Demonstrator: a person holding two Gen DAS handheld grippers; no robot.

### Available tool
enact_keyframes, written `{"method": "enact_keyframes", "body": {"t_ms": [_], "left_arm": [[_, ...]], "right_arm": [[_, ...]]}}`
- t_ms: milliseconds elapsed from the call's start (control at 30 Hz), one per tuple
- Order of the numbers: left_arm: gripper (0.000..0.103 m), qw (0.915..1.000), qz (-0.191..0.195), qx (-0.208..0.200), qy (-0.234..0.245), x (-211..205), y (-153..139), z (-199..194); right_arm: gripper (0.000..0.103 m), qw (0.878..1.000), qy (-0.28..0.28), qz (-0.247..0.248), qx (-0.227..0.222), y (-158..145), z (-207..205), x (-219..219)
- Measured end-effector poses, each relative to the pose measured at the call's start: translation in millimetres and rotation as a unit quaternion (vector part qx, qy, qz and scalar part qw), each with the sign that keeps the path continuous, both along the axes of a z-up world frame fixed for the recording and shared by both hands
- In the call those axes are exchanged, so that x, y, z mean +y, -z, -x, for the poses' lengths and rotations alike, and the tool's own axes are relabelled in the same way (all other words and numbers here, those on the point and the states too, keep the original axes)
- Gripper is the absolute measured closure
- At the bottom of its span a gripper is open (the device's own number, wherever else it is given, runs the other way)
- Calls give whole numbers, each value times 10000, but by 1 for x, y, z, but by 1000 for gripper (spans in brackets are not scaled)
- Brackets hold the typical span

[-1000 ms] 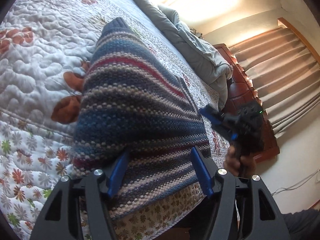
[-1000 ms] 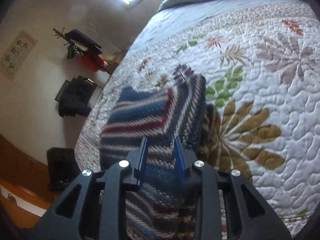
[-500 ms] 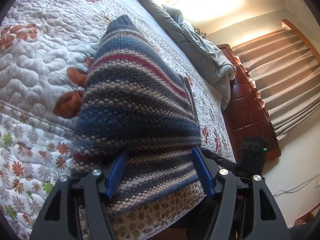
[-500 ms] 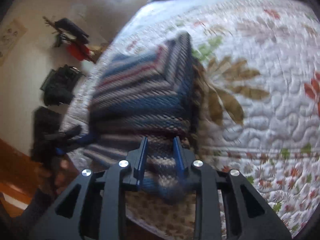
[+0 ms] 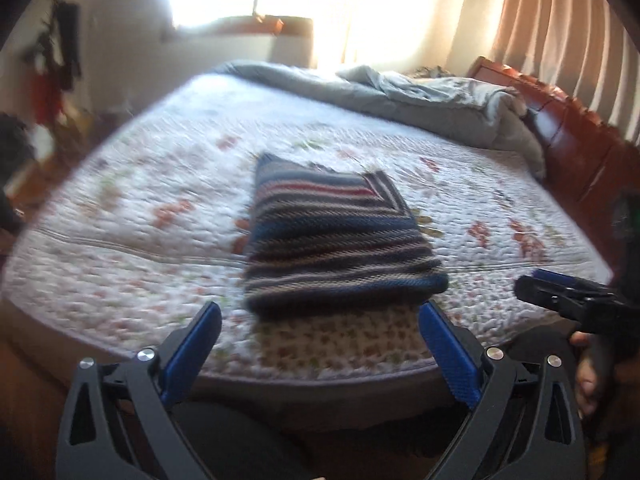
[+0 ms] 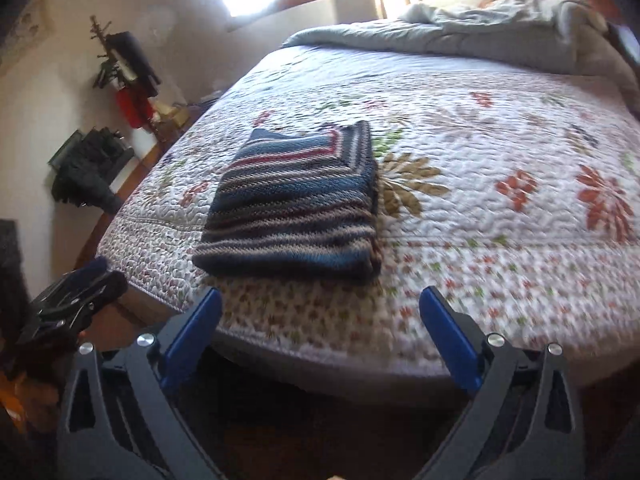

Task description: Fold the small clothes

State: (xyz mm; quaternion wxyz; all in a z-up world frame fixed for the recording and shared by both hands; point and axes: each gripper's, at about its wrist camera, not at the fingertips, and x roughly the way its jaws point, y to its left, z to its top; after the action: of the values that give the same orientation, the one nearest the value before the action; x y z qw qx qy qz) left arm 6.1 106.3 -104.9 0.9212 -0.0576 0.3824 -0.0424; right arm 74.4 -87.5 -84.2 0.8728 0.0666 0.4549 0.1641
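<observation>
A striped knitted sweater (image 5: pixel 332 240) in blue, grey, cream and red lies folded as a flat rectangle near the front edge of the flowered quilt (image 5: pixel 132 216). My left gripper (image 5: pixel 320 314) hangs back from the bed edge. Its jaws are opening wide, and nothing is between them. In the right wrist view the sweater (image 6: pixel 296 208) lies ahead and a little left of my right gripper (image 6: pixel 322 298). Those jaws are opening wide too, with nothing between them. Each view catches the other gripper at its side: the right one (image 5: pixel 560 296), the left one (image 6: pixel 76 300).
A rumpled grey duvet (image 5: pixel 420 100) is heaped at the far end of the bed. A red-brown wooden headboard (image 5: pixel 568 128) and curtains (image 5: pixel 560 32) stand on the right. A coat stand (image 6: pixel 128 68) and dark bags (image 6: pixel 88 168) line the left wall. A hand (image 5: pixel 588 380) shows low right.
Both grippers have let go of the sweater, opened wide and drawn back and up from the bed. The sweater now lies folded on the quilt.
</observation>
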Motion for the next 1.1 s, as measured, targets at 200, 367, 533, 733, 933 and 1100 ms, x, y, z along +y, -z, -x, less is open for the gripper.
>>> {"method": "enact_keyframes", "body": {"t_ms": [200, 367, 533, 733, 933, 1100], "left_arm": [[4, 9995, -119, 136, -264, -17, -28, 48], [4, 9998, 125, -79, -154, -16, -48, 70], [4, 9996, 120, -159, -208, -23, -54, 77], [4, 9997, 48, -96, -216, -30, -52, 76], [4, 9996, 210, -44, -164, -30, -49, 72], [4, 9997, 167, -19, -199, -30, -49, 68]], "right_arm": [[3, 9967, 273, 482, -592, -39, 59, 3], [3, 9966, 237, 460, -643, -56, 79, 1], [3, 9965, 215, 563, -579, -54, 85, 3], [3, 9951, 228, 682, -681, -55, 87, 4], [3, 9956, 227, 663, -630, -51, 83, 3], [3, 9955, 208, 699, -601, -48, 82, 5]]}}
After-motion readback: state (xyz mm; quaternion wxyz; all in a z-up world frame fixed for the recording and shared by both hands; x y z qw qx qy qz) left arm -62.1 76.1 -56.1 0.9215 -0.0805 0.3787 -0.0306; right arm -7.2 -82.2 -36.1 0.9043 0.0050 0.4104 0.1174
